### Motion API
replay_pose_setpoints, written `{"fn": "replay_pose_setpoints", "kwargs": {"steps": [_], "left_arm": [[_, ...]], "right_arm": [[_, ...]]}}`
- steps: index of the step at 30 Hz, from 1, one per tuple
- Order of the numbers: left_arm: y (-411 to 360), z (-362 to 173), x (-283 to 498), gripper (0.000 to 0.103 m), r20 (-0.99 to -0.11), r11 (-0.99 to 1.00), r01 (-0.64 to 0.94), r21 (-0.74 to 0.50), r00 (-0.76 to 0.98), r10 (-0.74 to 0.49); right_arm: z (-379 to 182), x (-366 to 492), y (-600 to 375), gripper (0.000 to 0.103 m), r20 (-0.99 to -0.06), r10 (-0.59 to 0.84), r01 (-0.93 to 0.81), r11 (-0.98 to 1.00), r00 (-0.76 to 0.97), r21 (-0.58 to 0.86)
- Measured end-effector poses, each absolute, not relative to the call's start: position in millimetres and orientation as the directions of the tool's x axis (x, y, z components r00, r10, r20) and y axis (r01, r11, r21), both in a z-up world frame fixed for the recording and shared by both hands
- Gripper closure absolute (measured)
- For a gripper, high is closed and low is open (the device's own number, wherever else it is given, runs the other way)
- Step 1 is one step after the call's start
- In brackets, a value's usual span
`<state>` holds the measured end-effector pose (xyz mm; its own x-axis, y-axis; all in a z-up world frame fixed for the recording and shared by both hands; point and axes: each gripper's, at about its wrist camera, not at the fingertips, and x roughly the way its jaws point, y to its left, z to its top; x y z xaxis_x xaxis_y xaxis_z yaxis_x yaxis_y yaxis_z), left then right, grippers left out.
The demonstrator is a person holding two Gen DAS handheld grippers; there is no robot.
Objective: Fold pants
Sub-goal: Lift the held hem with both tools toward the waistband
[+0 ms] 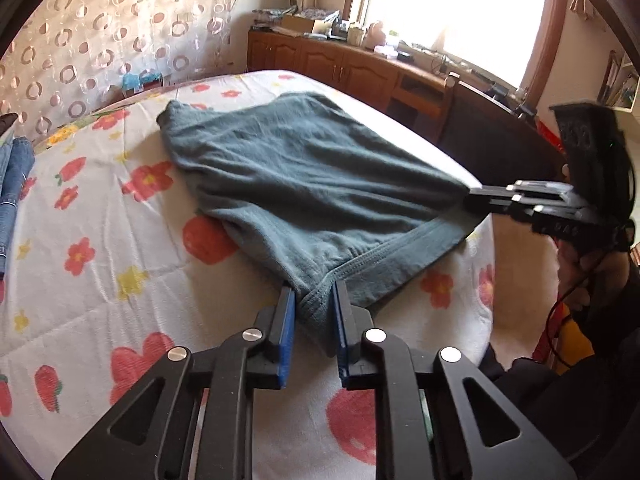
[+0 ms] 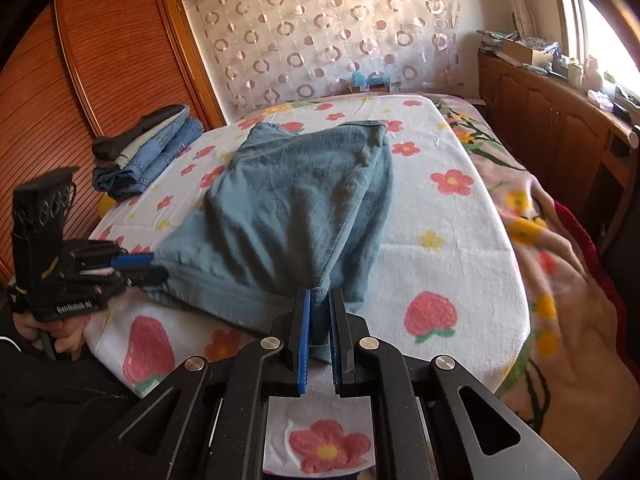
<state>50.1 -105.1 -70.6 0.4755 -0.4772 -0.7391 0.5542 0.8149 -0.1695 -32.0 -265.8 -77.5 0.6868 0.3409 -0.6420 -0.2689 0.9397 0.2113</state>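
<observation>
Pants lie on the bed, with the near waistband corners pinched, one between the blue pads of the left gripper and one in the right gripper, both sets of jaws pressed onto cloth. Beyond the grip, the cloth is bunched and partly doubled toward the far edge, so at most one fold looks done, with flattening and further folds still to do. Farther off, folded jeans are stacked.

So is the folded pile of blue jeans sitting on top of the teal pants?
No, the folded blue jeans pile lies apart from the teal pants, near the bed's far-left edge.
</observation>
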Motion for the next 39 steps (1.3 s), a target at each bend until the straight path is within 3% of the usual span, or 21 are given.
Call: {"fn": "replay_pose_setpoints", "kwargs": {"steps": [13, 16, 18, 21, 30, 33, 39], "left_arm": [[-103.2, -82.9, 54.4, 0.084, -0.772, 0.824, 0.536, -0.183, 0.441, -0.458], [-103.3, -83.7, 55.0, 0.084, -0.775, 0.826, 0.534, -0.181, 0.44, -0.454], [-103.1, -84.5, 55.1, 0.084, -0.776, 0.827, 0.532, -0.182, 0.438, -0.453], [-102.7, -86.3, 56.3, 0.082, -0.779, 0.829, 0.527, -0.184, 0.436, -0.45], [-97.6, -89.3, 58.2, 0.075, -0.774, 0.834, 0.513, -0.202, 0.438, -0.457], [-98.6, -87.7, 57.1, 0.083, -0.763, 0.822, 0.527, -0.214, 0.435, -0.478], [-88.4, -51.7, 57.6, 0.089, -0.692, 0.826, 0.516, -0.225, 0.512, -0.508]], "right_arm": [[-78.6, -31.7, -256.1, 0.094, -0.679, 0.296, -0.257, 0.953, 0.672, 0.16], [-80.5, -32.5, -253.7, 0.084, -0.68, 0.273, -0.245, 0.959, 0.68, 0.141], [-82.0, -33.1, -252.9, 0.073, -0.684, 0.255, -0.231, 0.965, 0.683, 0.128], [-86.0, -30.9, -251.9, 0.069, -0.696, 0.247, -0.221, 0.967, 0.674, 0.13], [-91.5, -26.3, -247.6, 0.07, -0.7, 0.27, -0.234, 0.961, 0.661, 0.15], [-92.3, -27.2, -247.9, 0.086, -0.692, 0.286, -0.251, 0.955, 0.662, 0.155], [-79.1, -26.7, -260.5, 0.092, -0.607, 0.378, -0.268, 0.926, 0.7, 0.267]]}}
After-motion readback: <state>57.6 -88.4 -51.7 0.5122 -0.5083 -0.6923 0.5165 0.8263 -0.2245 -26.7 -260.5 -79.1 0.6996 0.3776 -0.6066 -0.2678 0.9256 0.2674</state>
